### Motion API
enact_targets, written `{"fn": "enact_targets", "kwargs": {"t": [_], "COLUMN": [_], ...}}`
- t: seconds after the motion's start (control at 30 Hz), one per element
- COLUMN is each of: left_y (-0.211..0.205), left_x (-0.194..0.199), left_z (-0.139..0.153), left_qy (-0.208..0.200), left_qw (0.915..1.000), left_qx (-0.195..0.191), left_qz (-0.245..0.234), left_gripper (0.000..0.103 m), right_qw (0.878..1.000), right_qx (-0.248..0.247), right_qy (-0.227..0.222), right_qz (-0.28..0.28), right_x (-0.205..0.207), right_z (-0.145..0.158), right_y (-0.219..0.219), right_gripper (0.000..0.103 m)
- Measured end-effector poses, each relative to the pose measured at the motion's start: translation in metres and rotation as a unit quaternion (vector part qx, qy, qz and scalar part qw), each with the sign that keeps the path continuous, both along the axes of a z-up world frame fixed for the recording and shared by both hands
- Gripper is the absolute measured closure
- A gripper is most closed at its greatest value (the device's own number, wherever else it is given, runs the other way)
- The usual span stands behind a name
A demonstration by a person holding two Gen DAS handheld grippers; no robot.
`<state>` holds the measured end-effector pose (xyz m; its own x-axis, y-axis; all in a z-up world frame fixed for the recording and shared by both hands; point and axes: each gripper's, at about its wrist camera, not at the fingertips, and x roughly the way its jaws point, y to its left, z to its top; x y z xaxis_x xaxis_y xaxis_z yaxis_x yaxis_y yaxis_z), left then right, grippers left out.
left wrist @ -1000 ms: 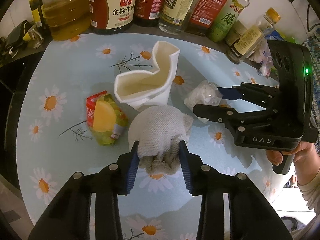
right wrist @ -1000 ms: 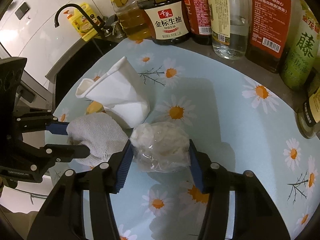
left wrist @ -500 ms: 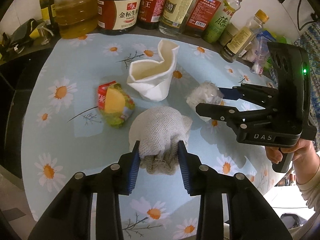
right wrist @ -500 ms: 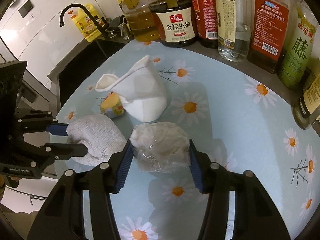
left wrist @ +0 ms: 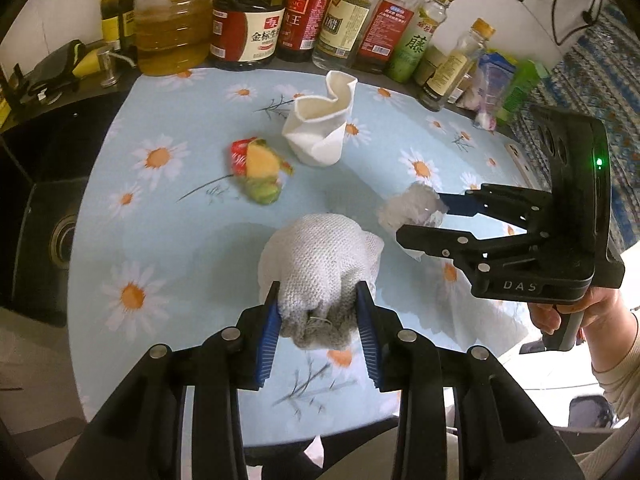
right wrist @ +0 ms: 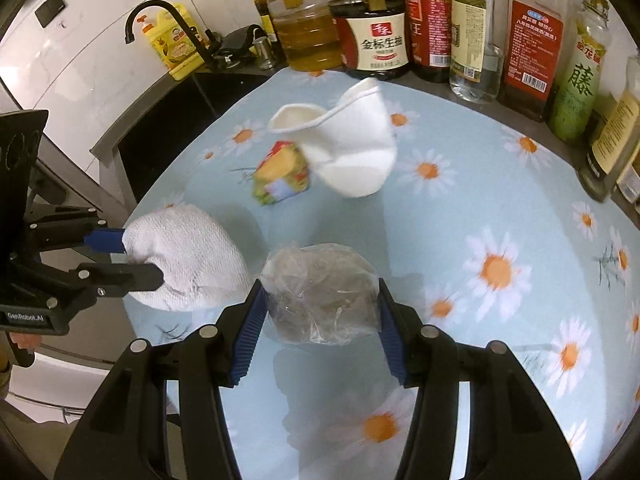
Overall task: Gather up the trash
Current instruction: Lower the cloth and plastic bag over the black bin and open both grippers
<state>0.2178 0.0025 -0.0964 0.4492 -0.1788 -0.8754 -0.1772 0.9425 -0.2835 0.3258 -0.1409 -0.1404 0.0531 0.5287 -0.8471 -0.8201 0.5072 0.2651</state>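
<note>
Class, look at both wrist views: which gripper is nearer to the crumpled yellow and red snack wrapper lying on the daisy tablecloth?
Left. The left gripper, shut on the white cloth wad, sits just beside the snack wrapper. The right gripper, shut on the clear plastic bag, is farther off, beyond the wad.

I read "金标生抽" on the white label of the dark soy sauce jug [right wrist: 370, 42]. The green bottle [right wrist: 578, 80] shows a large "藤". The right gripper's body [left wrist: 520, 285] reads "DAS", and the left gripper's body [right wrist: 26, 317] reads "GenRobot.AI". Other bottle labels are too small to read.
</note>
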Motion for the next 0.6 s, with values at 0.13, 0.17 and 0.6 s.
{"fn": "enact_targets", "kwargs": {"t": [0.13,0.17,0.6], "left_y": [0.006,0.008,0.024], "left_x": [-0.028,-0.034,-0.113], "left_z": [0.002,0.003,0.0], "left_qy": [-0.007,-0.008,-0.023], "left_qw": [0.9999,0.9999,0.9991], "left_qx": [-0.004,-0.005,-0.017], "left_qz": [-0.008,-0.009,-0.032], "left_gripper": [0.069,0.069,0.069], "right_qw": [1.0,1.0,1.0], "right_qx": [-0.004,-0.004,-0.014], "right_qy": [0.0,0.0,0.0], "right_qz": [-0.013,-0.014,-0.027], "right_x": [-0.03,-0.039,-0.136], "right_z": [0.003,0.004,0.004], "right_y": [0.001,0.002,0.011], "right_gripper": [0.05,0.05,0.05]}}
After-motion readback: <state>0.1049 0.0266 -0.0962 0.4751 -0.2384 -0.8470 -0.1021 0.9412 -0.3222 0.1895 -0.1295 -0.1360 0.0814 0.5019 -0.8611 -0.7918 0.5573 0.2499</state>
